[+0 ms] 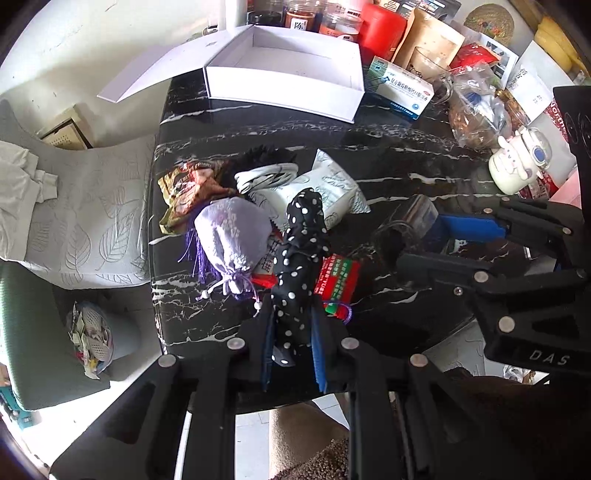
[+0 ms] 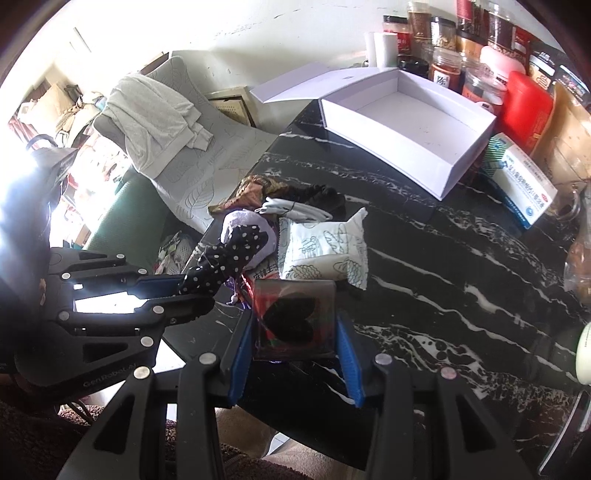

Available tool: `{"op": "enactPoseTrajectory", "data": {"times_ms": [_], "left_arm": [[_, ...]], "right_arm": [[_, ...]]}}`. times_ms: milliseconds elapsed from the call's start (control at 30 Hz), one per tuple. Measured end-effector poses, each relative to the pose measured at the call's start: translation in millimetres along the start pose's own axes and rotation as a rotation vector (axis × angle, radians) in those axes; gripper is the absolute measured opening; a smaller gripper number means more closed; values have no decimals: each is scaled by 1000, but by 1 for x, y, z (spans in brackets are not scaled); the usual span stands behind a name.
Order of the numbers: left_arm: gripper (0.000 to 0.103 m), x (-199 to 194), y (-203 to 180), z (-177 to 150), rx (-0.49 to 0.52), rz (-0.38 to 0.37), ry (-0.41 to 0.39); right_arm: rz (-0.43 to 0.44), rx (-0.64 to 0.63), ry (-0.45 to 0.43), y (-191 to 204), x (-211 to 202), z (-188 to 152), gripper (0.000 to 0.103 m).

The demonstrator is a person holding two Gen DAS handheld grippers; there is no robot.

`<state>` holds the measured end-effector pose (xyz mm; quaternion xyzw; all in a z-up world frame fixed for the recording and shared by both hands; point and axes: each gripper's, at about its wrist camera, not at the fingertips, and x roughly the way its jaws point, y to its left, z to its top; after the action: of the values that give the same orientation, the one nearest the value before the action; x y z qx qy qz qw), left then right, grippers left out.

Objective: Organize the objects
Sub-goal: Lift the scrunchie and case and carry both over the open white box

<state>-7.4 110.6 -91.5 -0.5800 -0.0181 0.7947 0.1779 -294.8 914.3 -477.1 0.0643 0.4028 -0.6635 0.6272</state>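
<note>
My left gripper (image 1: 291, 325) is shut on a black cloth with white polka dots (image 1: 299, 266), which hangs above a pile on the black marble table (image 1: 388, 147). The pile holds a lilac drawstring pouch (image 1: 232, 236), a white patterned packet (image 1: 332, 188), a red-and-green packet (image 1: 338, 277) and a white cable (image 1: 266, 175). My right gripper (image 2: 295, 332) is shut on a small clear box with a black heart shape inside (image 2: 295, 317). An open white box (image 2: 406, 122) sits empty at the far side. The right wrist view shows the left gripper (image 2: 192, 291) holding the dotted cloth (image 2: 229, 258).
A blue-and-white medicine box (image 1: 402, 90), jars and a red tin (image 1: 380, 33) crowd the back edge. A white mug (image 1: 517, 166) and a plastic bag stand at the right. A chair with a draped cloth (image 2: 159, 118) and a waste bin (image 1: 96, 336) lie left of the table.
</note>
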Motion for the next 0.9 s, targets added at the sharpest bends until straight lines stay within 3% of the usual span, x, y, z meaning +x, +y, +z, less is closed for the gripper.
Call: {"op": "enactPoseTrajectory", "data": {"times_ms": [533, 900], "left_arm": [[17, -28, -42, 50, 123, -28, -49], [17, -31, -68, 90, 160, -37, -65]], "right_arm": [[-74, 73, -48, -26, -51, 11, 43], [-79, 117, -27, -63, -68, 34, 43]]}}
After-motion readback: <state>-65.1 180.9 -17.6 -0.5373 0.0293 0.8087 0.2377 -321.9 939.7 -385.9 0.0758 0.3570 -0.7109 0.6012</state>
